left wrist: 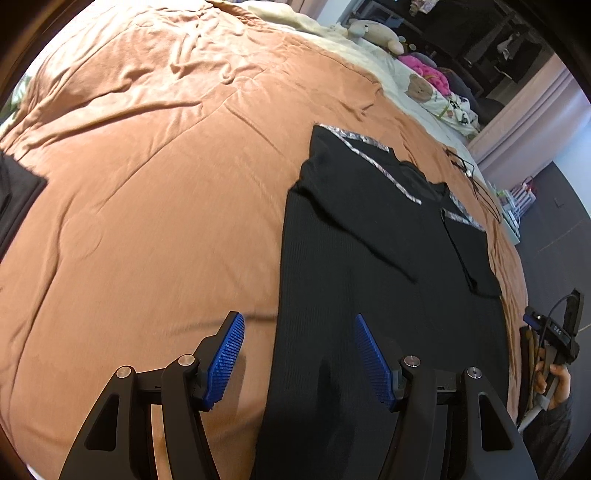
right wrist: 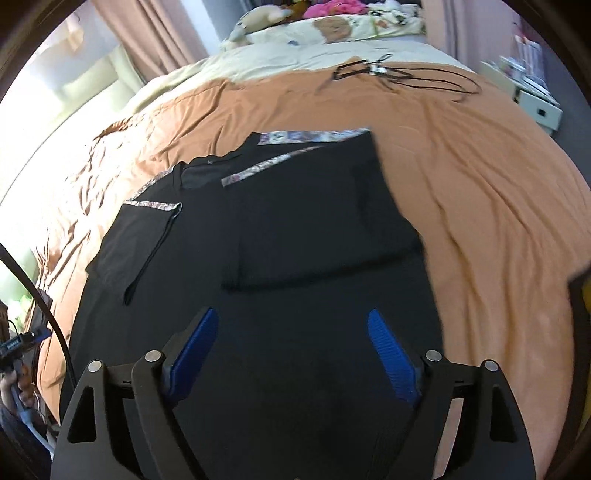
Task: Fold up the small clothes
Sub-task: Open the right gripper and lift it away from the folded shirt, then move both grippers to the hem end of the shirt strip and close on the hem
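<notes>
A black ribbed top [left wrist: 369,258] with patterned sleeve trim lies flat on the orange bedspread [left wrist: 147,184]. Both of its sleeves are folded inward over the body. My left gripper [left wrist: 297,316] hovers open above the top's left side edge, nothing between its blue pads [left wrist: 227,354]. In the right wrist view the same top [right wrist: 314,221] fills the middle. My right gripper [right wrist: 291,313] stands wide open above its lower body and holds nothing. A hand carries the right gripper [left wrist: 554,332] at the far right edge of the left wrist view.
A thin black cable [right wrist: 369,70] lies on the bedspread beyond the top. Stuffed toys [left wrist: 373,31] and a pink item [left wrist: 421,68] sit at the bed's head. Another dark cloth [left wrist: 18,195] lies at the far left. A white box [right wrist: 535,103] stands beside the bed.
</notes>
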`<move>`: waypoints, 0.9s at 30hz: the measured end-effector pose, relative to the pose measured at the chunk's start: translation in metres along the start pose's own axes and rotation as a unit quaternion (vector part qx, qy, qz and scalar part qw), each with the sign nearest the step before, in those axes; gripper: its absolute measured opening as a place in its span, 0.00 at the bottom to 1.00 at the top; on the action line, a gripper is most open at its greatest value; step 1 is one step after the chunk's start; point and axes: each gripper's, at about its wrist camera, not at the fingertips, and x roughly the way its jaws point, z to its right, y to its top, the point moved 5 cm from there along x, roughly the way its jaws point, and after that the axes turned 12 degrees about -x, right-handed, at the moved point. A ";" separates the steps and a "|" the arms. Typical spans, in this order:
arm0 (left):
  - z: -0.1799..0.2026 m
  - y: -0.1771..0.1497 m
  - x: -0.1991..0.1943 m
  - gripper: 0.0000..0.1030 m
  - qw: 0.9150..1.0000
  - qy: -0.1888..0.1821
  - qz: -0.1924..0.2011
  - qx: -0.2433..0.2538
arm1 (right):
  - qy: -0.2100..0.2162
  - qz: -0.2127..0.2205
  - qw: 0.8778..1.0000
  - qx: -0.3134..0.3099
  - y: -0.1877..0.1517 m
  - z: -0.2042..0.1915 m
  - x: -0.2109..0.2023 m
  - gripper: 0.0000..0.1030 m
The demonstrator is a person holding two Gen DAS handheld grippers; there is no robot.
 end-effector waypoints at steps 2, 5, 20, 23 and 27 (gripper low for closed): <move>-0.004 -0.011 -0.007 0.62 1.000 0.002 -0.001 0.002 | -0.004 0.000 1.000 0.002 -0.019 0.001 -0.021 0.85; -0.012 -0.027 -0.017 0.62 1.000 0.003 -0.003 0.000 | -0.008 0.003 1.000 0.007 -0.043 0.004 -0.046 0.85; -0.051 -0.113 -0.054 0.59 1.000 -0.007 -0.015 -0.026 | -0.008 0.004 1.000 0.023 -0.142 0.010 -0.129 0.85; -0.058 -0.129 -0.062 0.53 0.999 -0.012 -0.018 -0.035 | -0.005 0.008 0.999 0.036 -0.164 0.011 -0.146 0.85; -0.063 -0.146 -0.076 0.52 0.999 -0.021 -0.014 -0.037 | -0.001 0.007 0.999 0.054 -0.191 0.012 -0.168 0.78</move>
